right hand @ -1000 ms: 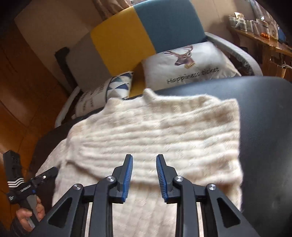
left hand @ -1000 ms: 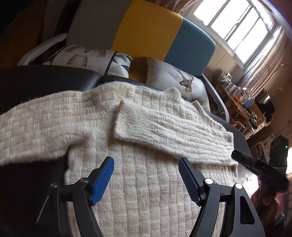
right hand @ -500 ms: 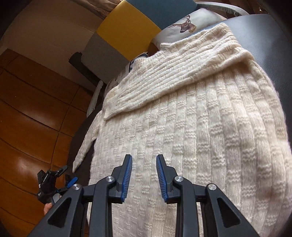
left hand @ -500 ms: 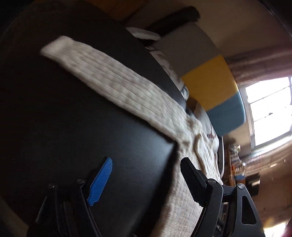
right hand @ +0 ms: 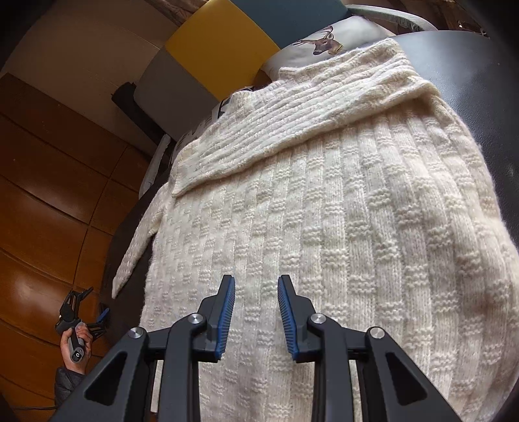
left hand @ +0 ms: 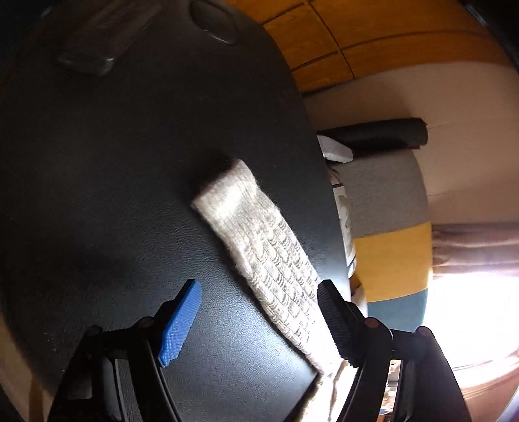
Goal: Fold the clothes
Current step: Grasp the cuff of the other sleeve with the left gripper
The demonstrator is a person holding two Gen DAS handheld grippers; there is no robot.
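A cream knit sweater [right hand: 324,207] lies flat on a black leather table [right hand: 480,84]. One sleeve [right hand: 292,123] is folded across its chest. The other sleeve [left hand: 259,250] stretches out over the table top [left hand: 113,178]; it also shows in the right wrist view [right hand: 136,250]. My left gripper [left hand: 259,321] is wide open and empty, just above the table, near that sleeve's cuff. It also shows in the right wrist view [right hand: 86,311], held in a hand. My right gripper [right hand: 254,315] is open a little and empty, above the sweater's lower body.
A grey, yellow and blue sofa [right hand: 207,55] stands behind the table, with a deer-print cushion [right hand: 324,39]. A flat dark object [left hand: 97,52] and an oval recess [left hand: 214,22] are on the table's far part. The floor [right hand: 48,194] is wood.
My left gripper has swung away from the sweater's body toward the outstretched sleeve's cuff. My right gripper has dropped closer to the sweater's lower body. Both grippers' openings are unchanged.
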